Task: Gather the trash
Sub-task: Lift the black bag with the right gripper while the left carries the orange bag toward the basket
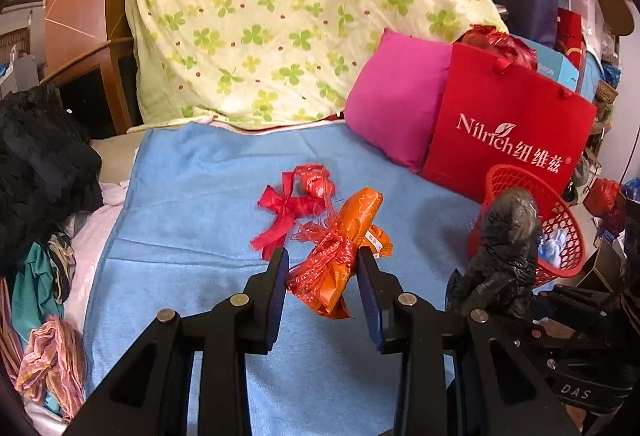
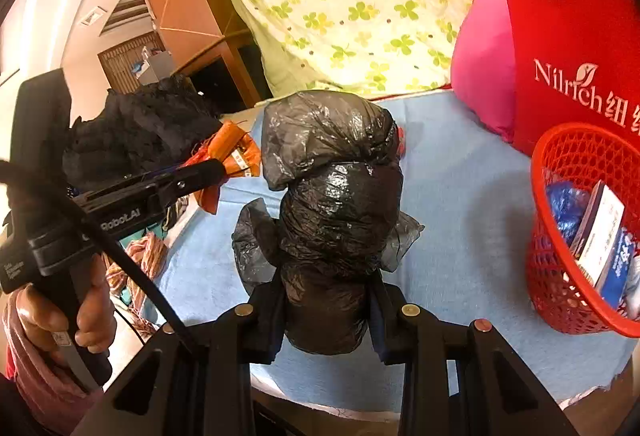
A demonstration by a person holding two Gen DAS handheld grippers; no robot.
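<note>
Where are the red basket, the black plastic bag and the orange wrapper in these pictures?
red basket [image 2: 560,300]: right wrist view, on its mesh wall.
black plastic bag [image 2: 336,220]: right wrist view, on its middle bulge.
orange wrapper [image 1: 356,220]: left wrist view, on its upper part.

Both grippers were matte black, with brass-coloured rivets along their arms and dark blue pads. The left gripper [image 2: 216,172] bore white lettering, seemingly "Robot.AI", and a black cable; a pink sleeve [image 2: 36,372] covered the wrist.

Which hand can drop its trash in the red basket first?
Right. The right gripper holds the black bag with the basket just beside it. The left gripper with its orange wrapper is farther off.
</note>
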